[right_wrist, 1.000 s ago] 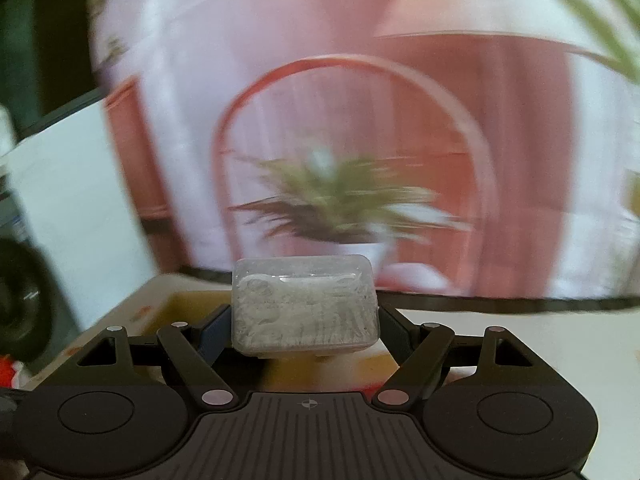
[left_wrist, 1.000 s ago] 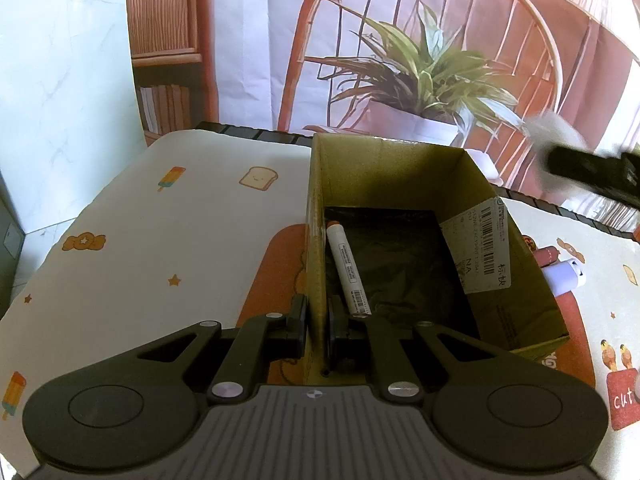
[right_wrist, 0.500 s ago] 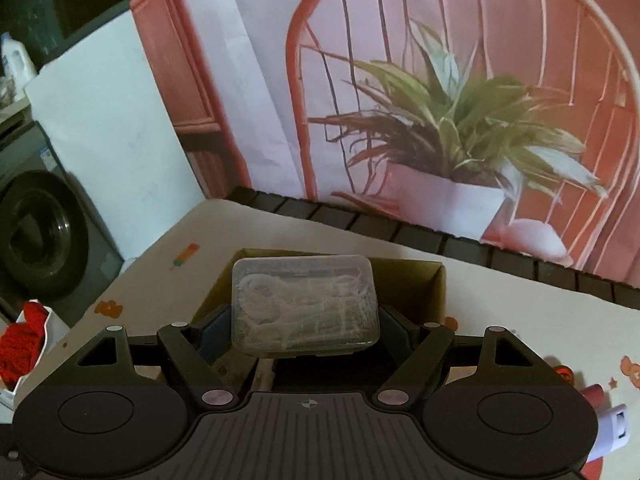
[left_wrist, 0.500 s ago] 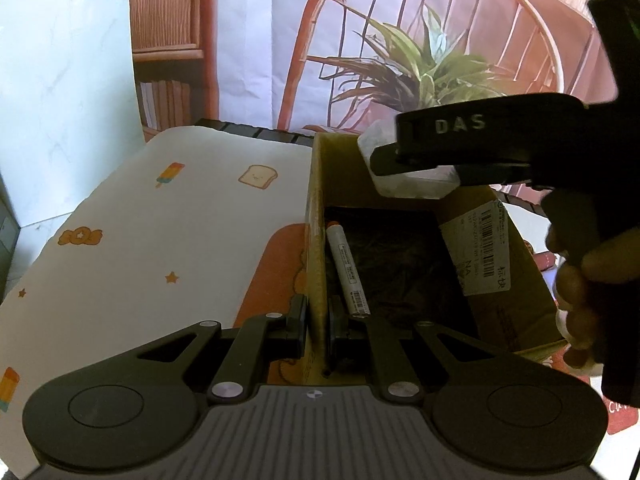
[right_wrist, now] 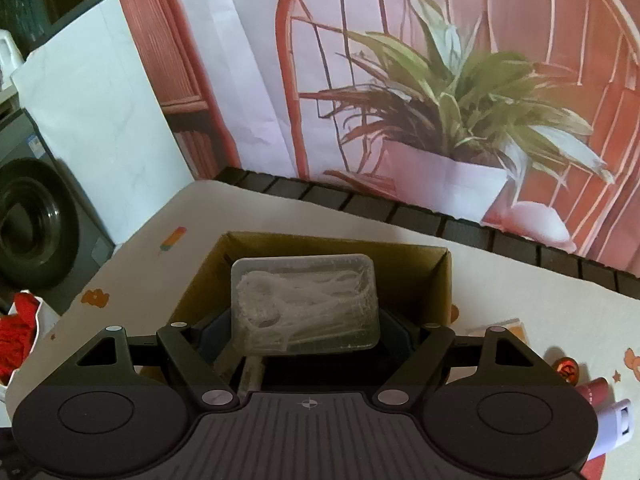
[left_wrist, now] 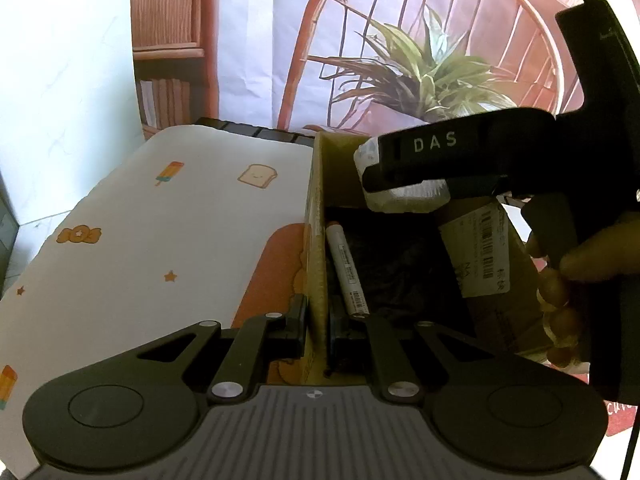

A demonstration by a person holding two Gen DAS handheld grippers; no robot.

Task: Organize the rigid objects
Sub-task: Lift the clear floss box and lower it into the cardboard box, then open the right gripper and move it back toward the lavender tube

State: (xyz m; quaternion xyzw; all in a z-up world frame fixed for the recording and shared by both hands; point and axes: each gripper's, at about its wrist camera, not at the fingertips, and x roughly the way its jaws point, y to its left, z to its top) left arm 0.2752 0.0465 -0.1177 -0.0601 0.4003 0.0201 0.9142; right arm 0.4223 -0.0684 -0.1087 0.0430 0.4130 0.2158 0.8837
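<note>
An open cardboard box (left_wrist: 314, 216) stands on the table; it also shows in the right wrist view (right_wrist: 436, 280). A white marker (left_wrist: 346, 270) lies inside along its left wall. My left gripper (left_wrist: 316, 326) is shut on the box's near left wall. My right gripper (right_wrist: 306, 322) is shut on a clear plastic case (right_wrist: 304, 306) of white picks and holds it above the box opening. In the left wrist view the right gripper (left_wrist: 384, 176) hangs over the box's far end with the case (left_wrist: 404, 194) between its fingers.
The table has a cream cloth (left_wrist: 160, 248) with cartoon prints. A white capped item (right_wrist: 612, 426) and a pink one (right_wrist: 596, 394) lie right of the box. A red object (right_wrist: 16, 332) sits at the far left. A printed backdrop stands behind the table.
My right gripper has swung in from the right with the plastic case and now sits lower over the box. My left gripper has kept its hold on the box wall.
</note>
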